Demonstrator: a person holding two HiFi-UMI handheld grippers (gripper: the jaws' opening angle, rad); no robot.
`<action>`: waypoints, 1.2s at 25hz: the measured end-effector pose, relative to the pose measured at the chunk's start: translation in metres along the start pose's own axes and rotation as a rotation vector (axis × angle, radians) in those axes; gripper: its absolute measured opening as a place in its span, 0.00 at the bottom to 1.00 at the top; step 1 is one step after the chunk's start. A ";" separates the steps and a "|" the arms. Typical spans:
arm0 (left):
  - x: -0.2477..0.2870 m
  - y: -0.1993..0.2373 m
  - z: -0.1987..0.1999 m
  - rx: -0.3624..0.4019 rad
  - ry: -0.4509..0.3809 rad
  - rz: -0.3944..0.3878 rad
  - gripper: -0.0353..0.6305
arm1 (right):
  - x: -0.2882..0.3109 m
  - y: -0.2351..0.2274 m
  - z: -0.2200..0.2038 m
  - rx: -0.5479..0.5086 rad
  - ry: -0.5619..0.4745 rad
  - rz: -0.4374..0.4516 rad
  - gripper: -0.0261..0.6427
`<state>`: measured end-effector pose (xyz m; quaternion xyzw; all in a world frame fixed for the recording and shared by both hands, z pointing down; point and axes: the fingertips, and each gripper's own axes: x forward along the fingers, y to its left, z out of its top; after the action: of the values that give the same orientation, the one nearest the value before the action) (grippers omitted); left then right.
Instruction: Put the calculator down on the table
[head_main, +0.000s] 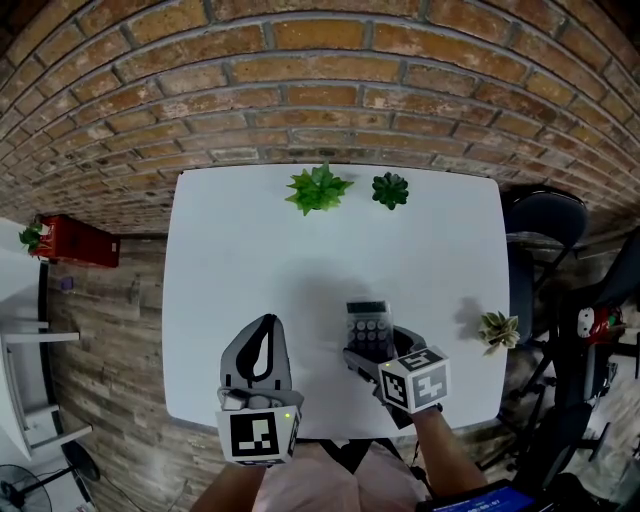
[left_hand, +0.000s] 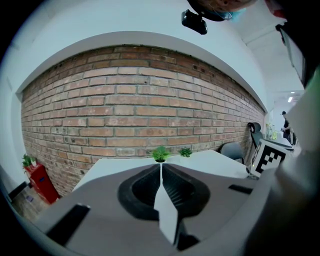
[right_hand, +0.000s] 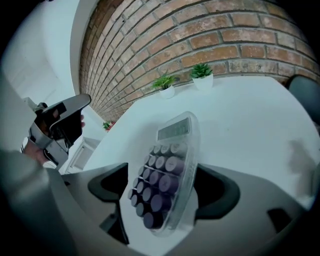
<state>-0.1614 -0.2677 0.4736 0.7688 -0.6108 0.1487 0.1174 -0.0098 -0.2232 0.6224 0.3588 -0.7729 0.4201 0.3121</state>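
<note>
A clear-cased calculator (head_main: 368, 327) with dark round keys rests on the white table (head_main: 250, 230) near its front edge. In the right gripper view the calculator (right_hand: 167, 175) lies tilted between the jaws: a white gap shows on its left side, while its right edge sits close against the right jaw. My right gripper (head_main: 375, 345) (right_hand: 165, 192) is open around it. My left gripper (head_main: 263, 345) (left_hand: 160, 170) hovers to the left of it, shut, jaws meeting along one line with nothing between them.
Two small green plants (head_main: 317, 189) (head_main: 390, 189) stand at the table's far edge by the brick wall; a third plant (head_main: 498, 329) sits near the right edge. A dark chair (head_main: 548, 225) stands right of the table, a red object (head_main: 75, 240) on the floor at left.
</note>
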 end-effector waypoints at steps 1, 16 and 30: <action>0.000 -0.001 0.002 -0.004 -0.004 0.000 0.08 | 0.000 0.000 -0.002 -0.011 0.014 -0.003 0.68; -0.024 -0.032 0.031 0.019 -0.084 -0.004 0.08 | -0.038 0.004 0.000 -0.100 -0.015 -0.004 0.76; -0.090 -0.073 0.178 0.047 -0.400 -0.021 0.08 | -0.220 0.077 0.134 -0.309 -0.683 0.006 0.25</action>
<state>-0.0940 -0.2338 0.2750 0.7918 -0.6103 0.0061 -0.0229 0.0235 -0.2460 0.3567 0.4246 -0.8879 0.1553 0.0855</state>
